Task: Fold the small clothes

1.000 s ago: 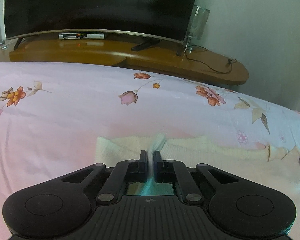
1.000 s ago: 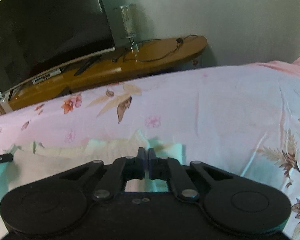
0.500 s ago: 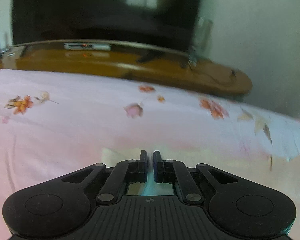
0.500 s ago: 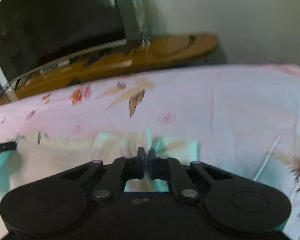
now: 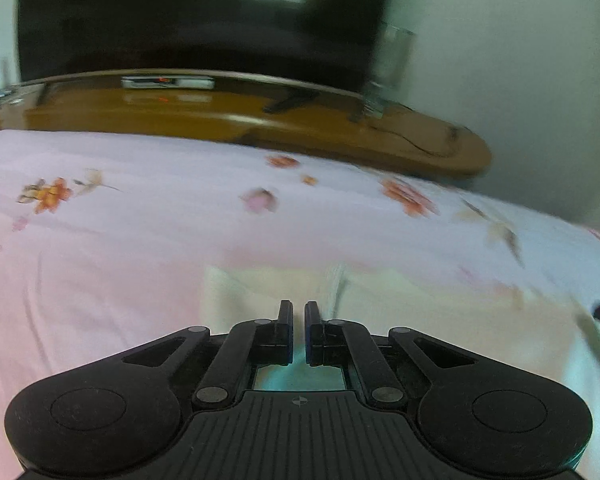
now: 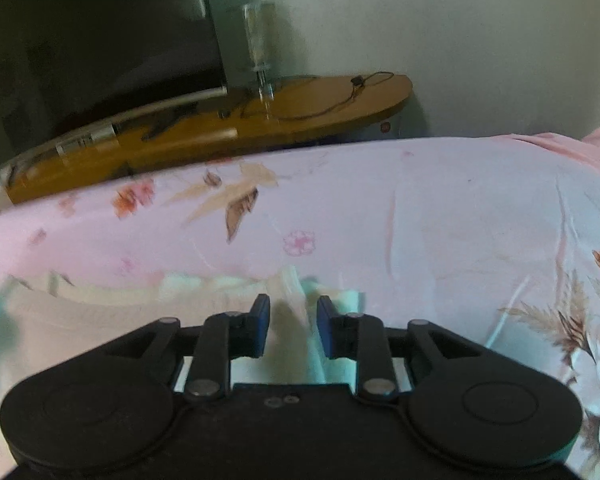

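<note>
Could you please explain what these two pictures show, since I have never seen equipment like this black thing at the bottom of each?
There is no robot here: a person holds a two-finger gripper in each hand, and a camera on each looks forward along its fingers. One picture is from the left gripper, the other from the right gripper. Both look across a bed with a pink floral sheet towards a wooden TV stand carrying a dark television. On the sheet lies a small cream and mint garment, the thing to be folded. The left jaws are shut, with fabric showing in the narrow gap, though blur hides whether it is truly pinched. The right jaws are opening; a fold of cloth stands between them, no longer pressed.
</note>
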Motion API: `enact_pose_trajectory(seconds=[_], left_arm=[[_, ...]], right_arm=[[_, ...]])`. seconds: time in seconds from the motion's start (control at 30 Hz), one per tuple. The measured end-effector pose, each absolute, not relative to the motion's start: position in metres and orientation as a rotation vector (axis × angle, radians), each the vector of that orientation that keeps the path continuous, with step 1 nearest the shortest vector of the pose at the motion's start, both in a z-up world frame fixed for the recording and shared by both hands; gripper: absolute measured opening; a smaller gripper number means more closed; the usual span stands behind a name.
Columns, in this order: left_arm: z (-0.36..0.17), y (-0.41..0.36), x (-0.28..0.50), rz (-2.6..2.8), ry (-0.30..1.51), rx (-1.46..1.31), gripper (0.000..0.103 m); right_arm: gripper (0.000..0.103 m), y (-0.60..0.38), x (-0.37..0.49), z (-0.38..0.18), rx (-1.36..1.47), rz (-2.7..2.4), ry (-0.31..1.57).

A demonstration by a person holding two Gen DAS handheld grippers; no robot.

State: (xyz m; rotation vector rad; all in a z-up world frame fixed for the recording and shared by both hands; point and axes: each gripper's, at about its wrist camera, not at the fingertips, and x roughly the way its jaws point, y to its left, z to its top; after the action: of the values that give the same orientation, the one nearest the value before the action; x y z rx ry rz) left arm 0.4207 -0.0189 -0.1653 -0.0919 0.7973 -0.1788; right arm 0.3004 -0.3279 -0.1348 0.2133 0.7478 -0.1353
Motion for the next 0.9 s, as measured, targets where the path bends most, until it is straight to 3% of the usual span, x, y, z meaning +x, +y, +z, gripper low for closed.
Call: enact_pose_trajectory(seconds=[0.2,0.5,0.57,0.9], left_arm=[[-0.176,-0.048,0.390,-0.245,0.854,-0.006,0.003],[-0.171,-0.018,0.385,-0.111,0.865,-0.114,0.003],[-0.167,-0.022,0.368,-0.151,0.863,-0.112,0.003],[-0.182,-0.066,0.326,-0.204,0.902,-0.020,0.003]], right_arm=[[0.027,-0.289,0.265,-0.124,0.192,-0.037,0.772],[0.024,-0.283,0.250,-0.148,0.142,-0.145,0.850],[0.030,-0.277,0.237,-0.137,0.167,-0.125,0.824],[0.030,-0.222,0.220,-0.152,0.121,-0.023,0.885]])
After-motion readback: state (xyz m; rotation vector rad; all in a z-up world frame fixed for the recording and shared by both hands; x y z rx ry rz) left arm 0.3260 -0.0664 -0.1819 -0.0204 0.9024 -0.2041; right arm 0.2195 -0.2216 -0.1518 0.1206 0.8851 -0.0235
